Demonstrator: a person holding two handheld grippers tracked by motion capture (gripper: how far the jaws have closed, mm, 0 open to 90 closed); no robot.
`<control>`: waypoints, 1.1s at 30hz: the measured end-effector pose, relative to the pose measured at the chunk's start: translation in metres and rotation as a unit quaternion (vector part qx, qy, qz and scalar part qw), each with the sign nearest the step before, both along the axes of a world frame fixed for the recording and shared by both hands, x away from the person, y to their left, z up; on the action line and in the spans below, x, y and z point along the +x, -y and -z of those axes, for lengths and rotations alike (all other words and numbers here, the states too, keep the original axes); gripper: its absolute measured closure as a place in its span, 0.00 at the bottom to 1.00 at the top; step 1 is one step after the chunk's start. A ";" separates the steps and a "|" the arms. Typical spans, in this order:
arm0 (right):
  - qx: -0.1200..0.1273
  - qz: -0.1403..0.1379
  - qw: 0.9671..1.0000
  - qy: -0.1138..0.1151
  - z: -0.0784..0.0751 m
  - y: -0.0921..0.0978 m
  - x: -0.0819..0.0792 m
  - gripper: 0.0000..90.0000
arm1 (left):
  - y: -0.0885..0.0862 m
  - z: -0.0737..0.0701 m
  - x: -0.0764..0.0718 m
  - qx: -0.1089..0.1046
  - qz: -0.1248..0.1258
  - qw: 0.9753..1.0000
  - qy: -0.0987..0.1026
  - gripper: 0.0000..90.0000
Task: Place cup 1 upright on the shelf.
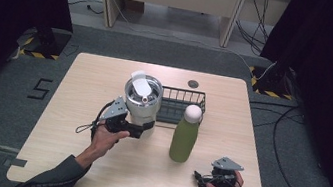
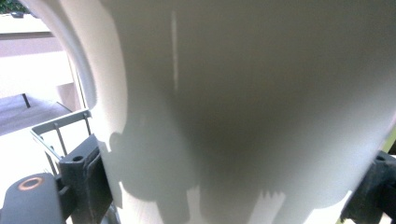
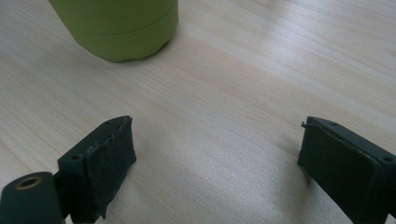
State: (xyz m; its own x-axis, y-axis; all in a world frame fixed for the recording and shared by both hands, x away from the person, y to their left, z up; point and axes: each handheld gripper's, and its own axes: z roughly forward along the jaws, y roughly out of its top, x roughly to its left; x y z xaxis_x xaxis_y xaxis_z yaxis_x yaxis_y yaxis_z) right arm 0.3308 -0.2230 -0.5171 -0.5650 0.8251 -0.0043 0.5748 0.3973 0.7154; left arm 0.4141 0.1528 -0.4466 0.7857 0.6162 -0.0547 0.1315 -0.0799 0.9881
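Note:
A white steel tumbler (image 1: 142, 101) with a lid and flip tab stands at the middle of the wooden table (image 1: 95, 82). My left gripper (image 1: 146, 129) reaches in from the left at its base. In the left gripper view the tumbler's wall (image 2: 243, 107) spans the whole gap, and both jaws press against it. A green bottle (image 1: 185, 136) with a white cap stands upright to the right of the tumbler. My right gripper (image 1: 203, 177) rests low near the front right edge. Its jaws (image 3: 217, 140) stand wide apart over bare wood, with the bottle's base (image 3: 116, 28) farther ahead.
A black wire basket (image 1: 182, 96) sits just behind the tumbler and the bottle, and its rim (image 2: 56, 128) shows past the left jaw. A small dark disc (image 1: 193, 83) lies near the table's far edge. Bare wood stretches along the left side and the front.

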 end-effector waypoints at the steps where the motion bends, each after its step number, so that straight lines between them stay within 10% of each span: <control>1: 0.000 0.000 1.000 0.000 0.000 0.000 0.000 0.12 | 0.000 0.000 0.000 0.000 0.000 1.000 0.000 0.12; 33: -0.001 0.000 1.000 -0.001 0.000 0.000 0.000 0.12 | -0.001 -0.053 0.020 0.002 0.001 1.000 0.013 0.12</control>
State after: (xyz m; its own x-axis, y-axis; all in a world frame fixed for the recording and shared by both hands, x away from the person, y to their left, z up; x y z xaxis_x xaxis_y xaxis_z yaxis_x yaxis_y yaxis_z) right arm 0.3308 -0.2231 -0.5169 -0.5655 0.8248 -0.0036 0.5765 0.3984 0.7134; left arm 0.4340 0.1541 -0.3936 0.7879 0.6150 -0.0310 0.1052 -0.0848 0.9908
